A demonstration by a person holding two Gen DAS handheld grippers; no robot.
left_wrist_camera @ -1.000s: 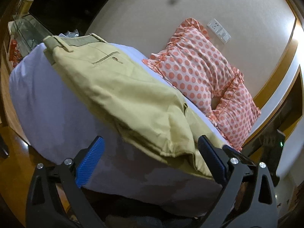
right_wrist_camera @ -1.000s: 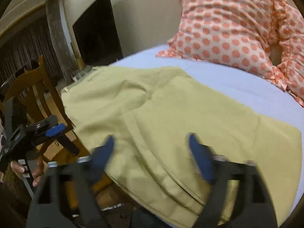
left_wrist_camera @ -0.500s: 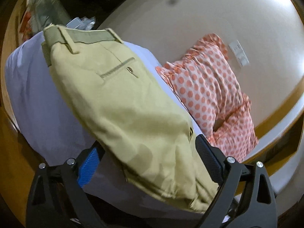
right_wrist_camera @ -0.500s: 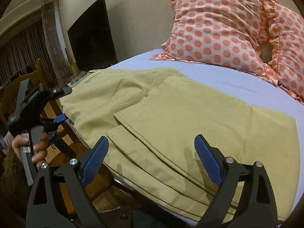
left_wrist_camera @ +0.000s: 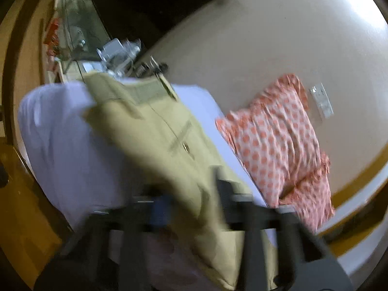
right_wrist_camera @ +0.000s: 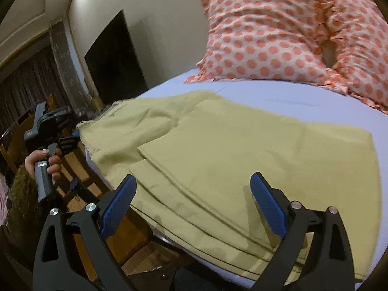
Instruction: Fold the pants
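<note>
Pale wall [right_wrist_camera: 169, 7], dark television [right_wrist_camera: 114, 58]

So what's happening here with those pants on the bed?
A person is folding khaki pants on a lavender-sheeted bed, using a handheld gripper in each hand. The pants lie flat, already folded over once. The right gripper hovers open above the near hem edge. The left gripper is at the pants' edge near the waistband end, too blurred to read.
</note>
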